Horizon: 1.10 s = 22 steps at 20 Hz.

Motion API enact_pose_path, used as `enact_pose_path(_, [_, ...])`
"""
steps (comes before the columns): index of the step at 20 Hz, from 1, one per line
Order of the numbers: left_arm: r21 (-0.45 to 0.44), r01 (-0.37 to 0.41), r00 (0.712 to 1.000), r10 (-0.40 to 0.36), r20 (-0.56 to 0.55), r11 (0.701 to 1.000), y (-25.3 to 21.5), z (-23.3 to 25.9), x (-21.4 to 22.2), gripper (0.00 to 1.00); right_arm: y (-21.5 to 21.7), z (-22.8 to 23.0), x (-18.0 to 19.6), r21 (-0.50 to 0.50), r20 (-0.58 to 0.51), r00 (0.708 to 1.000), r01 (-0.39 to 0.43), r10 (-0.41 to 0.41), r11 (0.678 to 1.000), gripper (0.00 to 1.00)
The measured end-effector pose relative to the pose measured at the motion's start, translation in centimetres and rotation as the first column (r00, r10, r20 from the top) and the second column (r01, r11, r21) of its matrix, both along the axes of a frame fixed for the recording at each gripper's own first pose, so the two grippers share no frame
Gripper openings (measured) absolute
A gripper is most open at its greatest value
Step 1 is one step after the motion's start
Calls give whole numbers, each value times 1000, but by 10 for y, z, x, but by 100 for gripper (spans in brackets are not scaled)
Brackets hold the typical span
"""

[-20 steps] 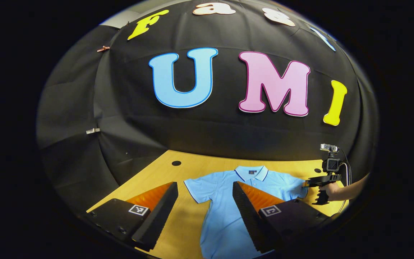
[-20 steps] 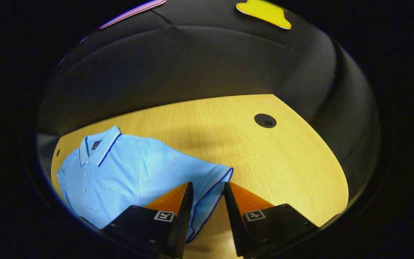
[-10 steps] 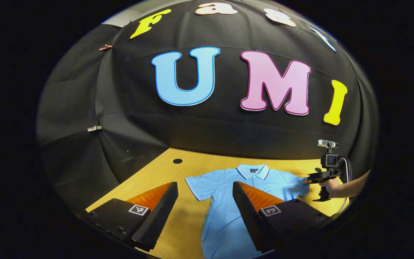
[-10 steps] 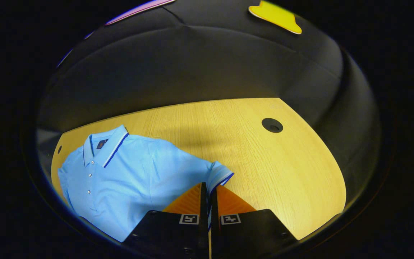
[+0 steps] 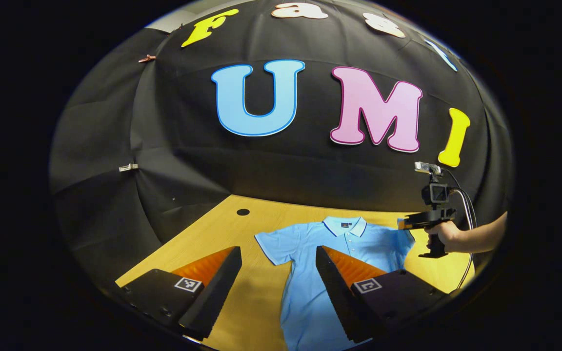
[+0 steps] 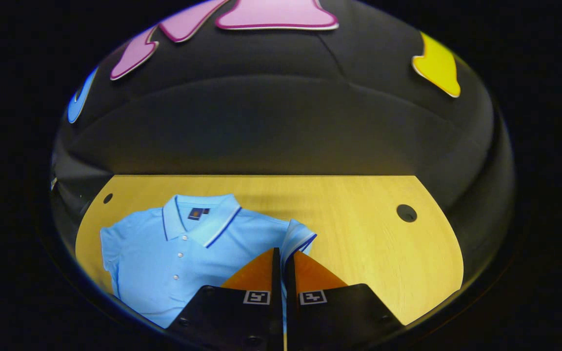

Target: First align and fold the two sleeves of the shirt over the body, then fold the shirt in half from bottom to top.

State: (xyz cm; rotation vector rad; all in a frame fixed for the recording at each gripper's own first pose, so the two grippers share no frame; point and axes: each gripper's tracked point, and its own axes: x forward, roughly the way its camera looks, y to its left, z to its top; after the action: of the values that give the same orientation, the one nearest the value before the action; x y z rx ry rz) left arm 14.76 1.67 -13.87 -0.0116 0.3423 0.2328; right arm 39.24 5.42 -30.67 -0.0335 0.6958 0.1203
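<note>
A light blue polo shirt [image 5: 320,258] [image 6: 188,248] with a dark-trimmed collar lies face up on the wooden table [image 5: 203,239]. In the right gripper view, my right gripper [image 6: 281,253] is shut on the shirt's right sleeve [image 6: 298,239], which is lifted off the table. The left gripper view shows that same gripper [image 5: 410,223] farther off, held by a hand [image 5: 442,234], with the sleeve raised. My left gripper [image 5: 278,253] hovers open above the shirt's lower left side, with the left sleeve [image 5: 273,243] lying flat between its fingers.
The table [image 6: 373,229] has round cable holes [image 6: 406,213] [image 5: 243,212] near its back corners. Black cloth walls close the booth behind and at the sides. Bare wood stretches right of the shirt in the right gripper view.
The right gripper closed on the sleeve hem, then rose and swung toward the shirt body, lifting the sleeve. The left gripper stayed open and shifted only slightly.
</note>
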Motion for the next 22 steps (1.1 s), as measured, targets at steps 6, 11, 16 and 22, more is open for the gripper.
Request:
enact_pose_path(6, [-15,-42,999,42,-17,999,28,-11,-11,97,85,-17,-25,-10,-45,990,-136,136,991,8])
enact_pose_path(11, [-30,-47,998,46,-34,998,40,-25,2,97,136,-33,-57,60,-98,960,-256,261,965,34])
enact_pose_path(16, [-80,-23,1000,22,-20,997,44,-35,50,97,121,-16,-74,40,-74,954,-287,290,957,93])
enact_pose_path(22, [-103,30,998,-35,-50,994,58,-71,127,97,65,24,-98,62,-39,971,-235,237,970,99])
